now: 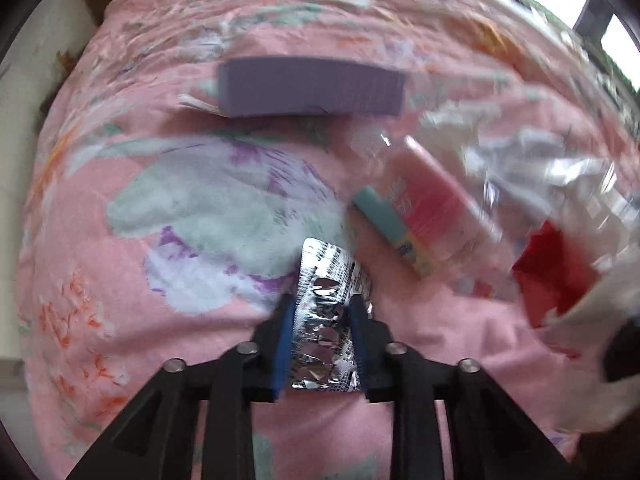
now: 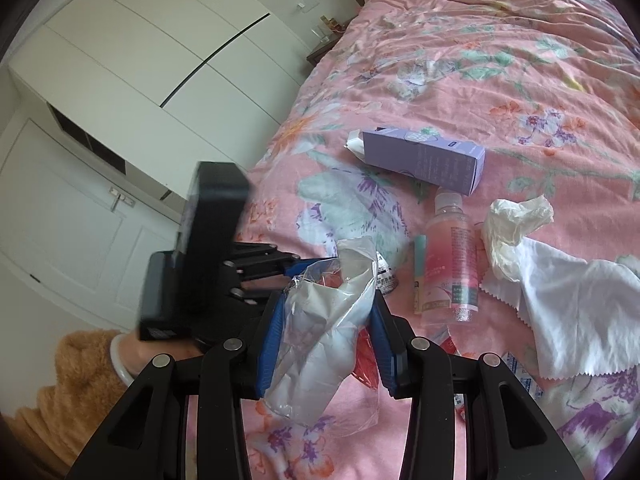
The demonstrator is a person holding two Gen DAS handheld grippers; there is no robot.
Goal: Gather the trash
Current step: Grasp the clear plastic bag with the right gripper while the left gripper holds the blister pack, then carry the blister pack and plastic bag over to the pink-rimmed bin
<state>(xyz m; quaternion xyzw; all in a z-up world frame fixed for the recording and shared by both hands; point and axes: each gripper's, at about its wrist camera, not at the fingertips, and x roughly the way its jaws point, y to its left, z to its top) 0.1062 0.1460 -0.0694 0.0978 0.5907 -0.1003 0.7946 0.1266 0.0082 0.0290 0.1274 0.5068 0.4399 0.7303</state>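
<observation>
Left wrist view, nearest item: foil blister pack (image 1: pixel 326 312), silver, crumpled, lying lengthwise between the blue pads of the left gripper (image 1: pixel 322 304). Pads flank its long edges; frame is motion-blurred, so contact versus a slight gap cannot be told. Pack's far end projects beyond the fingertips over the pink floral bedspread (image 1: pixel 120 208).

Outward from there: to the right, a teal-edged slim box (image 1: pixel 382 216) and a pink bottle (image 1: pixel 436 200) side by side, both blurred. Further right, a red wrapper (image 1: pixel 556 272) under clear plastic. Above centre, a lavender carton (image 1: pixel 312 86) lying flat, well apart from the gripper. Bedspread left of the gripper is bare fabric up to the mattress edge.

Right wrist view: right gripper (image 2: pixel 324 308) is clamped on a clear plastic bag (image 2: pixel 324 320), which bunches between the blue pads and hangs below them. Left of it, the left gripper's black body, with a fuzzy tan sleeve (image 2: pixel 76 364) at the wrist. White cabinets (image 2: pixel 140 92) border the bed's left edge.

On the bed beyond: the carton with one end flap open, the bottle lying next to the slim box, a crumpled tissue (image 2: pixel 516 220) touching a white zigzag-edged cloth (image 2: pixel 576 312). Small printed sachets (image 2: pixel 520 376) near the right finger.

Print on carton, bottle and sachets is too small to read.
</observation>
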